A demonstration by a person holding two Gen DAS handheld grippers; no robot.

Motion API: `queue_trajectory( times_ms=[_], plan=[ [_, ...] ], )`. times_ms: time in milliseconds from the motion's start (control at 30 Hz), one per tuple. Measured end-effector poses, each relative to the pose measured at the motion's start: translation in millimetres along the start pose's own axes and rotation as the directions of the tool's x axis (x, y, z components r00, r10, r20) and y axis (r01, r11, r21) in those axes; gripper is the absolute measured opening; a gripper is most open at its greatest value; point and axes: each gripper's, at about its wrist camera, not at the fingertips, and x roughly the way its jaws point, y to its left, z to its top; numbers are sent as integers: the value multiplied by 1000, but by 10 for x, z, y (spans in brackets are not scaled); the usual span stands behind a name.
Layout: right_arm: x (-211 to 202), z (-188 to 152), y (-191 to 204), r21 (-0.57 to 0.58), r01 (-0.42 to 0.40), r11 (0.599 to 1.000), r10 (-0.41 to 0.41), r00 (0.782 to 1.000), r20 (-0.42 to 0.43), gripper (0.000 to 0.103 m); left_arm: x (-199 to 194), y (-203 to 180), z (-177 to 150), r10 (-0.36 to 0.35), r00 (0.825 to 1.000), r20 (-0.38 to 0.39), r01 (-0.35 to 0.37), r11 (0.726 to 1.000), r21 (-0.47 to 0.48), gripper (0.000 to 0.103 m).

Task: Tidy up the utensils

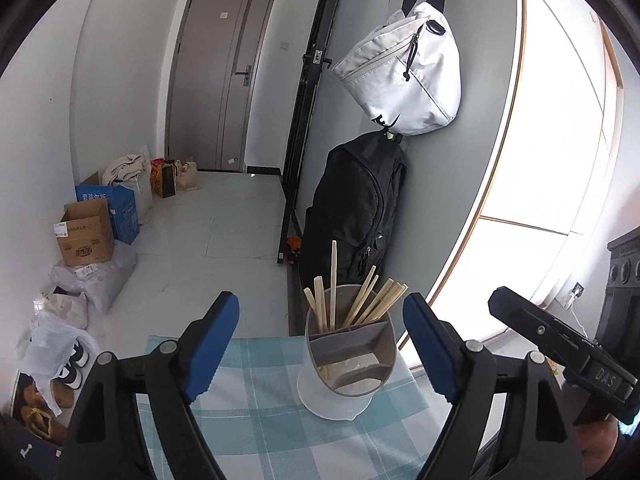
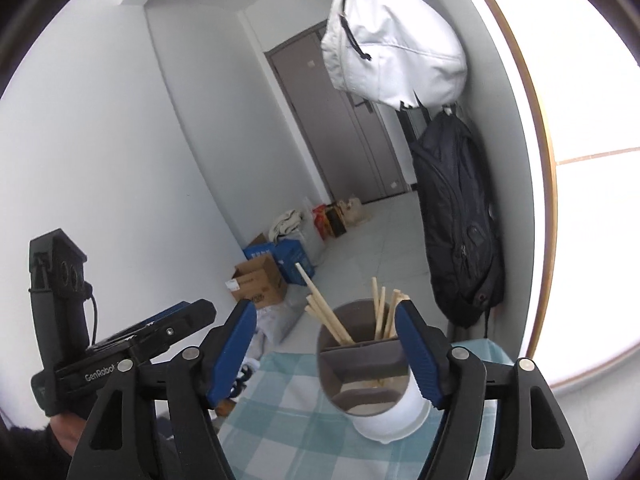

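1. Both grippers held above the bench (image 1: pixel 248 420), level, pointing forward at the holder (image 1: pixel 347 356); neither touches anything.
2. Left gripper (image 1: pixel 320 344): jaws wide apart, empty. Blue pads (image 1: pixel 210 348) straddle the view of the holder; the holder sits right of centre between them, further out than the tips.
3. Right gripper (image 2: pixel 326 354): jaws wide apart, empty. Its right pad (image 2: pixel 416 352) overlaps the holder's right rim in view; contact cannot be told.
4. Left-wrist view catches the right gripper's body at the right edge; right-wrist view catches the left one at the left edge, with a hand under it. The two are side by side, apart.
5. Holder: grey cylinder with inner dividers, standing upright in a white dish (image 1: pixel 340 400), on the checked cloth (image 2: pixel 288 420), near the bench's far edge.
6. Chopsticks (image 1: pixel 360 304) stand in the holder's rear compartments, leaning outward in two bunches, one stick (image 1: pixel 333 280) taller than the rest. Front compartments look bare of sticks.
7. Edges: the cloth's far edge is just behind the holder, its left edge is in view, floor below.
8. Room: open cloth left of and in front of the holder. Beyond, a black backpack (image 1: pixel 356 204) and a white bag (image 1: pixel 400 72) hang on the wall; boxes (image 1: pixel 92 228) and bags along the floor at left, well apart from the bench.
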Motion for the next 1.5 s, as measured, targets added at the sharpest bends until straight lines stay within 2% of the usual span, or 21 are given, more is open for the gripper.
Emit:
queue_trajectory(
  times_ms=[67, 367, 500, 867, 1133, 1233, 1500],
  plan=[
    [-78, -34, 94, -27, 7, 1000, -6, 1000, 26, 86, -74, -8, -26, 8, 1000, 11, -7, 1000, -6, 85],
    [-372, -249, 245, -59, 3, 998, 4, 994, 112, 103, -272, 36, -192, 93, 994, 49, -92, 995, -24, 100],
    [-441, -352, 265, -63, 1, 998, 7, 992, 126, 103, -335, 29, -275, 127, 989, 79, -127, 992, -7, 102],
    [-443, -622, 238, -91, 16, 996, -4, 992, 127, 103, -367, 79, -533, 172, 981, 91, -173, 985, -5, 102],
    [-457, -883, 228, -138, 63, 988, -42, 988, 151, 103, -216, 288, -819, 189, 979, 76, -185, 981, -64, 102],
    [-414, -930, 197, -123, 64, 990, -48, 990, 135, 103, -198, 282, -881, 213, 973, 91, -209, 977, -45, 102],
    [-381, -943, 192, -110, 55, 992, -40, 990, 134, 103, -168, 231, -935, 213, 973, 92, -213, 977, -10, 102]
  ],
)
